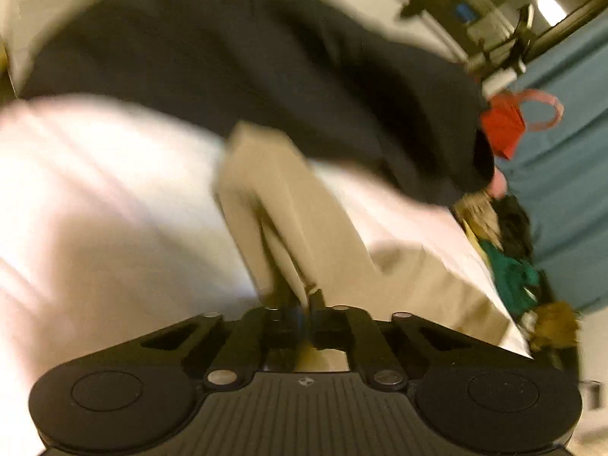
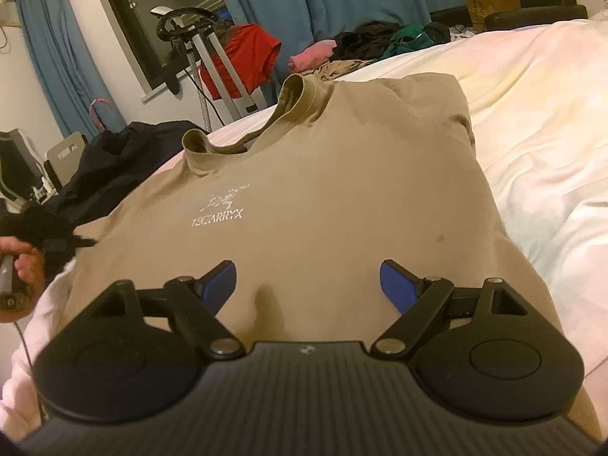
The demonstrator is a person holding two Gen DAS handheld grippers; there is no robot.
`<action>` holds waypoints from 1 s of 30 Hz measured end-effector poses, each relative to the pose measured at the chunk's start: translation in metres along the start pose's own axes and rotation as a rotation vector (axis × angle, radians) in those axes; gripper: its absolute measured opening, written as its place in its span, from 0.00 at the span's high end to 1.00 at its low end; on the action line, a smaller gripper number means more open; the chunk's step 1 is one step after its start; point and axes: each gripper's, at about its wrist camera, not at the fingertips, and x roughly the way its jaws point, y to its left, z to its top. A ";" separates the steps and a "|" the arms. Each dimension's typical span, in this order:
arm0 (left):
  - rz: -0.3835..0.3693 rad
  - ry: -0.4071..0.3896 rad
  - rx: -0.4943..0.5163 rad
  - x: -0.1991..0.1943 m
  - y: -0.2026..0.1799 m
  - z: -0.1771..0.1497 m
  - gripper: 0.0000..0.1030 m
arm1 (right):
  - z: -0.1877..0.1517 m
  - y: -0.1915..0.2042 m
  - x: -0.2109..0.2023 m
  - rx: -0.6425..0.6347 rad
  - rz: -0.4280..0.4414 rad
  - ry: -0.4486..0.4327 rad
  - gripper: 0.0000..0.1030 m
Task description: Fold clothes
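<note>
A tan T-shirt point(image 2: 334, 174) with a white chest logo lies face up on the white bed point(image 2: 539, 121), collar toward the far side. My right gripper point(image 2: 307, 285) is open, its blue pads point(image 2: 397, 285) spread just above the shirt's lower part, holding nothing. In the blurred left wrist view my left gripper point(image 1: 307, 300) is shut on a fold of the tan shirt point(image 1: 288, 205), lifted off the bed point(image 1: 95, 197). In the right wrist view the left gripper shows at the shirt's left sleeve edge point(image 2: 81, 243).
A person's dark top point(image 1: 235, 57) fills the upper left wrist view. A pile of clothes, black, green and pink point(image 2: 380, 43), lies at the bed's far edge. A dark garment point(image 2: 125, 159) lies at the left. A red garment point(image 2: 247, 57) hangs on a stand.
</note>
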 end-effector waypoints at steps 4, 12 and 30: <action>0.212 -0.160 0.227 -0.009 -0.006 0.000 0.97 | 0.003 -0.002 -0.003 0.003 -0.007 -0.020 0.18; 0.113 -0.155 0.391 -0.062 -0.004 -0.046 0.64 | 0.006 0.003 -0.010 -0.047 -0.025 -0.065 0.18; -0.158 -0.206 0.692 -0.251 -0.040 -0.217 0.00 | 0.023 0.013 -0.086 -0.120 0.011 -0.221 0.18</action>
